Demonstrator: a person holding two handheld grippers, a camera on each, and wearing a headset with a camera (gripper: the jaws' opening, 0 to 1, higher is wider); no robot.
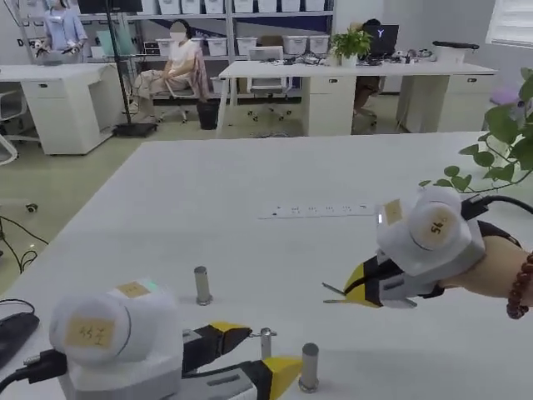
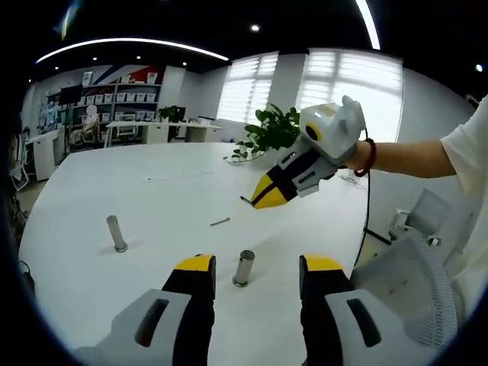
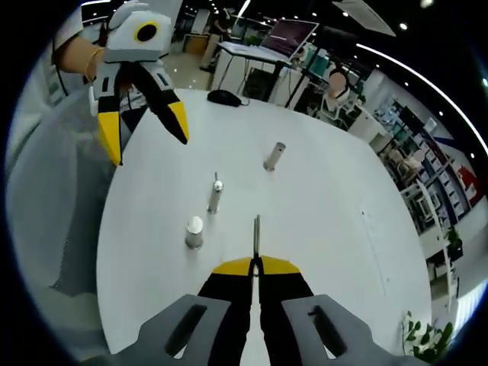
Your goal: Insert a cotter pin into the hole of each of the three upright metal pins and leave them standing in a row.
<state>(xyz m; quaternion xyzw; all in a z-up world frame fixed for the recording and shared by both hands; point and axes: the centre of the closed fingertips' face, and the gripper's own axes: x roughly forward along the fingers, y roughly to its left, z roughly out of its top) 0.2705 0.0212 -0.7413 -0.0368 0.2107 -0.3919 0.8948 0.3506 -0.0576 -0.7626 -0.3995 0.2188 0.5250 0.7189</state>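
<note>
Three upright metal pins stand in a row near the table's front: a left pin (image 1: 202, 285), a middle pin (image 1: 266, 342) with a thin crosspiece at its top, and a right pin (image 1: 309, 367). My left gripper (image 1: 256, 350) is open, its yellow tips on either side of the middle pin; one pin (image 2: 244, 267) rises between the jaws and another (image 2: 116, 232) stands off to the left. My right gripper (image 1: 354, 293) hovers to the right of the row, shut on a cotter pin (image 3: 256, 232) that sticks forward from its tips toward the pins (image 3: 216, 194).
A thin white strip (image 1: 316, 211) lies flat mid-table. Plant leaves (image 1: 500, 158) reach in at the right edge. A black object with a cable (image 1: 12, 333) sits at the left edge. A small thin metal piece (image 2: 220, 222) lies on the table beyond the pins.
</note>
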